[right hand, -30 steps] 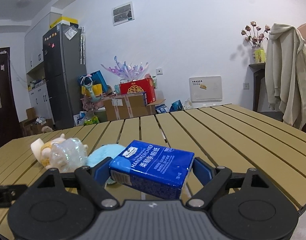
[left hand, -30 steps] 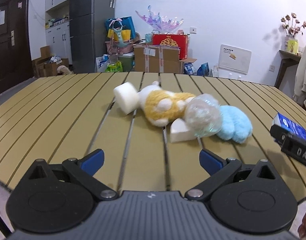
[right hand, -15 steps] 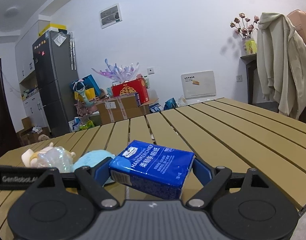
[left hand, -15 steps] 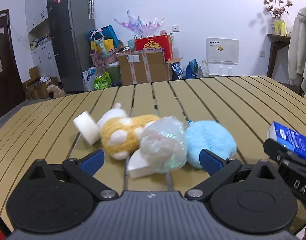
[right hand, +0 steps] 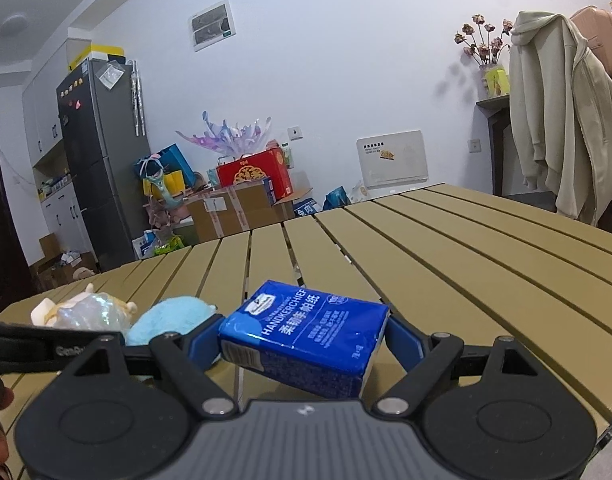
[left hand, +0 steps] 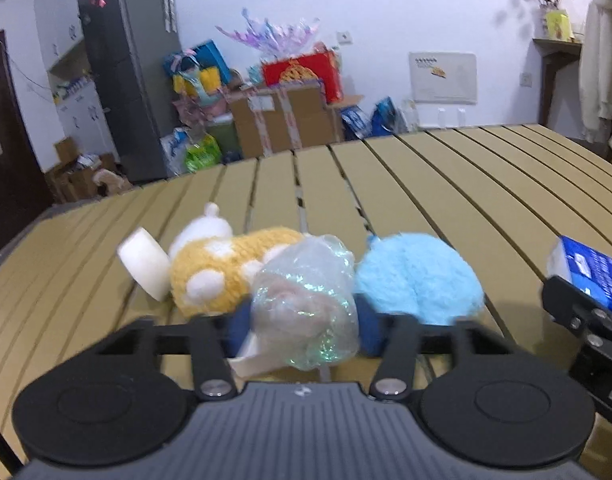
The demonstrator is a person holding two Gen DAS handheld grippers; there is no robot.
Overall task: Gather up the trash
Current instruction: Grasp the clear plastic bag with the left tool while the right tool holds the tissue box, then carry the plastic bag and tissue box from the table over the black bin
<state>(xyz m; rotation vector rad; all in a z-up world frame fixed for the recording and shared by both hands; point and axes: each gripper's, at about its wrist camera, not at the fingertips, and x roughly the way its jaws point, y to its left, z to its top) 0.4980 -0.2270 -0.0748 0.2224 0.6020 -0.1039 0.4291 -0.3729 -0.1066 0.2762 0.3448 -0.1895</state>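
A moment ago the left gripper (left hand: 304, 326) hung back from the pile with its fingers spread wide; now it has pushed in and the blue fingers (left hand: 239, 330) have drawn together on either side of the crumpled plastic wrap (left hand: 306, 306). They look clamped on it, though blur hides the actual contact. To my eye that means the first piece of trash is being taken, with the lift yet to come.

The wrap sits at the near edge of the worktop (left hand: 466, 200), touching the yellow plush toy (left hand: 222, 270) on its left and the blue fluffy ball (left hand: 418, 278) on its right, with a white foam piece (left hand: 252, 360) just under it. Pulling it straight back may drag those neighbours along.

The right gripper (right hand: 304, 338) is unchanged, fingers clenched on the blue handkerchief pack (right hand: 306, 332), held right of the ball. Beyond the wrap the slats lie open to the far edge, so there is room ahead, but little between the two grippers.
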